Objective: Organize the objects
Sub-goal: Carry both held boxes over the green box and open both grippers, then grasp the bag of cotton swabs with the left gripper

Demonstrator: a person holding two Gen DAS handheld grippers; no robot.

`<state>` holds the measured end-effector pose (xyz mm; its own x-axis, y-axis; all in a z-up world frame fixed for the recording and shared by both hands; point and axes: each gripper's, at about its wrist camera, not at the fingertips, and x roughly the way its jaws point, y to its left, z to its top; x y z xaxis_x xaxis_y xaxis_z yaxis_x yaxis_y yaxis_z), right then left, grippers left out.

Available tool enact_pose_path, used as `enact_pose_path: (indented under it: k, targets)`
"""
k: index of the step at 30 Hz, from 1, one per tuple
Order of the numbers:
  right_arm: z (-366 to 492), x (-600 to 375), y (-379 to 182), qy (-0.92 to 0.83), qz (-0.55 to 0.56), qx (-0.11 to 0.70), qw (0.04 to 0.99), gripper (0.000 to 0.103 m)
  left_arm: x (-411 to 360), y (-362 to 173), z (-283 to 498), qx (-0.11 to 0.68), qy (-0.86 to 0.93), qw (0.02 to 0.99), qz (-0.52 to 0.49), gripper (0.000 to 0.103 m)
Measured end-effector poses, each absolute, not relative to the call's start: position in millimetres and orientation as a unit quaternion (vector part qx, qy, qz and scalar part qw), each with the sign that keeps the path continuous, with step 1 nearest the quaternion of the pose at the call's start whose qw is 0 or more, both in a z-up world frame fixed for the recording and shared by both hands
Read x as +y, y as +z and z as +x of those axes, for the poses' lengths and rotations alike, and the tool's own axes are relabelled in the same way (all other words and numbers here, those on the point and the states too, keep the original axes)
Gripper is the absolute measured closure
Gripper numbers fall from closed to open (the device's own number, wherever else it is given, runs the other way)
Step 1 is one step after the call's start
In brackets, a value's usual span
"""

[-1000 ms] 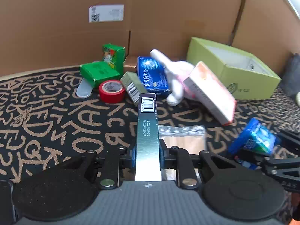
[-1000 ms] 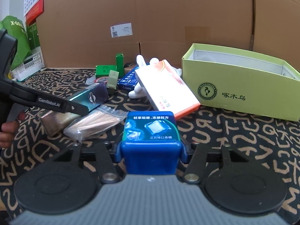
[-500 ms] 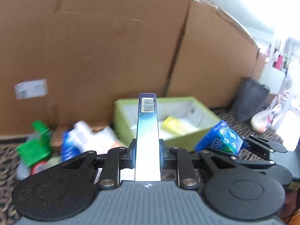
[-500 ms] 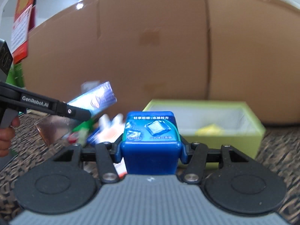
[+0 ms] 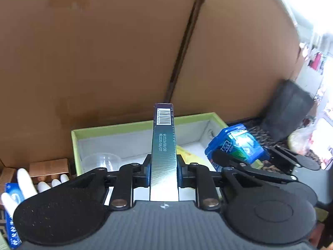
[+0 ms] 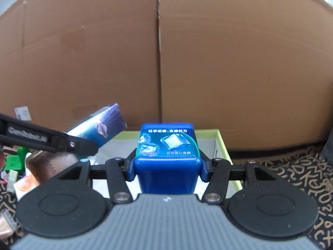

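My left gripper (image 5: 164, 171) is shut on a long silver-blue carton (image 5: 164, 145) with a barcode, held over the open lime-green box (image 5: 116, 128). My right gripper (image 6: 167, 166) is shut on a blue gum tub (image 6: 167, 145), also held above the green box (image 6: 223, 143). In the left wrist view the gum tub (image 5: 235, 145) hangs at the box's right end. In the right wrist view the carton (image 6: 100, 128) shows to the left in the other gripper. Inside the box lie a clear plastic cup (image 5: 102, 162) and a yellow packet (image 5: 185, 154).
Tall cardboard walls (image 5: 124, 52) stand right behind the box. Left of the box lie a white glove-like figure (image 5: 25, 181), a blue packet (image 5: 10, 218) and a brown box (image 5: 49, 167). Green boxes (image 6: 14, 160) sit at far left. A dark bag (image 5: 287, 108) stands at right on the patterned cloth (image 6: 291, 173).
Both grippers have lifted their loads off the cloth and moved right and forward, from the pile of objects to a spot over the green box.
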<state>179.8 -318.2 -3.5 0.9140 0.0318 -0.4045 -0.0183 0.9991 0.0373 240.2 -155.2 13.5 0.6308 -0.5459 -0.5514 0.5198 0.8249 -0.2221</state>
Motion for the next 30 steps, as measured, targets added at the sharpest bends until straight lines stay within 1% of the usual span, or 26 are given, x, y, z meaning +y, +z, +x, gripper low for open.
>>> enact_pose_path:
  k: [5, 6, 7, 8, 9, 10, 11, 16, 18, 20, 25, 30]
  targets:
    - [204, -318, -25, 0.026, 0.026, 0.233, 0.972, 0.049, -162, -4, 254, 0.32, -0.286, 0.903, -0.024, 0.081]
    - [208, -315, -29, 0.032, 0.022, 0.24, 0.97, 0.049, -160, -6, 254, 0.314, -0.287, 0.905, -0.028, 0.076]
    - [212, -312, -34, 0.044, 0.017, 0.252, 0.967, 0.048, -158, -7, 252, 0.31, -0.289, 0.905, -0.035, 0.054]
    - [217, -309, -38, 0.055, 0.011, 0.266, 0.962, 0.037, -154, -8, 250, 0.311, -0.29, 0.904, -0.043, 0.038]
    - [219, -308, -42, 0.056, 0.006, 0.274, 0.96, 0.028, -148, -8, 246, 0.305, -0.287, 0.907, -0.053, 0.019]
    - [217, -306, -44, 0.052, 0.0, 0.27, 0.961, 0.018, -144, -6, 241, 0.288, -0.284, 0.913, -0.062, 0.018]
    - [212, -303, -44, 0.044, -0.009, 0.256, 0.966, 0.014, -138, -4, 236, 0.272, -0.282, 0.918, -0.064, 0.018]
    - [185, -298, -36, 0.012, -0.035, 0.218, 0.975, 0.004, -121, 4, 222, 0.264, -0.272, 0.924, -0.052, 0.016]
    - [173, -297, -34, 0.01, -0.03, 0.209, 0.977, 0.003, -112, 5, 211, 0.27, -0.267, 0.923, -0.058, 0.015]
    - [163, -293, -31, 0.011, -0.021, 0.204, 0.979, 0.0, -99, 8, 197, 0.271, -0.26, 0.924, -0.065, 0.015]
    - [132, -282, -26, 0.036, 0.006, 0.189, 0.981, 0.0, -60, 9, 148, 0.26, -0.243, 0.932, -0.073, 0.011]
    - [77, -275, -26, 0.065, 0.015, 0.194, 0.979, 0.0, -28, -9, 94, 0.255, -0.226, 0.939, -0.04, 0.009]
